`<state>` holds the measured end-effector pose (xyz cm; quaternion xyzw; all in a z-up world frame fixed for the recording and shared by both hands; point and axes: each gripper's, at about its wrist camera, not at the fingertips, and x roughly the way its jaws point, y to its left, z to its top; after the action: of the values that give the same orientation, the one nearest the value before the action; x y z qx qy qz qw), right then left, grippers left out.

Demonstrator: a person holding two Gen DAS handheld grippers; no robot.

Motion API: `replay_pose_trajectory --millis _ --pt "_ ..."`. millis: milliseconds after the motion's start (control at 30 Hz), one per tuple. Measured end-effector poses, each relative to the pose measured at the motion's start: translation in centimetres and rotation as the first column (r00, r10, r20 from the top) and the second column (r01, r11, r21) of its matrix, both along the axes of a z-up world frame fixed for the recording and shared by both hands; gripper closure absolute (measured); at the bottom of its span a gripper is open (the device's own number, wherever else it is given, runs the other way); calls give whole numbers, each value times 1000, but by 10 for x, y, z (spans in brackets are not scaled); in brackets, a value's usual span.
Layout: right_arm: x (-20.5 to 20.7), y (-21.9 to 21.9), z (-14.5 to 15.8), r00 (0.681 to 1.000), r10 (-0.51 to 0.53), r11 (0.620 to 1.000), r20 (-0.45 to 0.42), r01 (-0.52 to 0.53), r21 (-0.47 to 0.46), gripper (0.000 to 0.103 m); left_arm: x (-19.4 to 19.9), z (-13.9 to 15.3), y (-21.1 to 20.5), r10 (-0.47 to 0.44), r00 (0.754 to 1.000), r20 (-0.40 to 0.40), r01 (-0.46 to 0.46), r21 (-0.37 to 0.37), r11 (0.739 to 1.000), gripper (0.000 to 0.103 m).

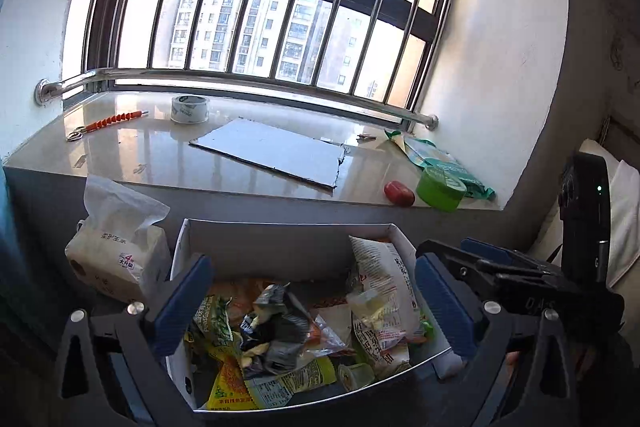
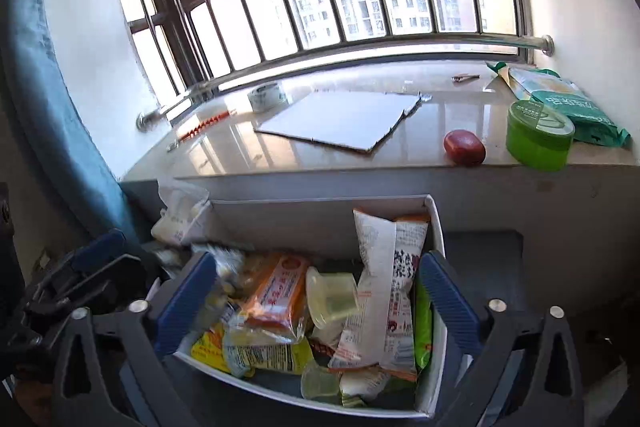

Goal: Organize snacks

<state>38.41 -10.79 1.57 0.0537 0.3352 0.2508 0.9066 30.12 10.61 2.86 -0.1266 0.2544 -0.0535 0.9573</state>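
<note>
left gripper [image 1: 314, 303]: jaws spread wide over the box, pads clear of the packets, nothing held
right gripper [image 2: 318, 297]: jaws spread wide over the box, nothing held; whether the left pad brushes a packet can't be told
box [image 1: 288, 230]: white, open top, just below the sill, tissue pack pressed against its left wall
snacks [image 1: 260, 343]: loose heap inside the box; yellow-green packets at the front, dark foil bag mid
tall bag [image 2: 384, 267]: white, upright against the box's right wall
orange pack [image 2: 276, 291]: on top of the heap, mid box
cups [image 2: 332, 295]: clear, tipped among the packets
tissue pack [image 1: 116, 259]: left of the box
sill [image 1: 160, 147]: behind and above the box
card [image 1: 272, 151]: flat on the sill, behind the box
tape [image 1: 190, 109]: on the sill, behind-left of the box
jar [image 2: 538, 135]: green, on the sill, behind-right of the box
red thing [image 2: 464, 147]: on the sill, left of the jar
hidden: box front corners behind gripper frames; lower packets buried; print too small to read
</note>
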Motion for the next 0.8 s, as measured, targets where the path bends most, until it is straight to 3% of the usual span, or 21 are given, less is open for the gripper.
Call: replay_pose_trajectory --millis 133,300,400,500,700,800 --pt "-9 -9 -4 999 -38 999 26 39 -26 0 -18 8 2 40 999 35 -42 87 995 0" --pt "-29 -17 -9 996 -66 994 53 70 -81 0 -47 16 -9 119 990 75 -133 237 962 0" --pt "-49 -21 -7 993 -88 986 81 99 -135 0 -68 18 -10 135 986 102 -155 226 962 0" --pt "-74 -24 -2 984 -111 966 136 139 -217 0 -93 17 -15 99 990 105 -117 189 975 0" --pt "-145 -39 13 982 9 982 187 27 -189 0 -153 15 -34 115 987 111 -142 275 951 0" --pt "-185 -43 18 973 60 984 223 -21 -177 0 -187 13 -39 104 987 123 -131 240 962 0"
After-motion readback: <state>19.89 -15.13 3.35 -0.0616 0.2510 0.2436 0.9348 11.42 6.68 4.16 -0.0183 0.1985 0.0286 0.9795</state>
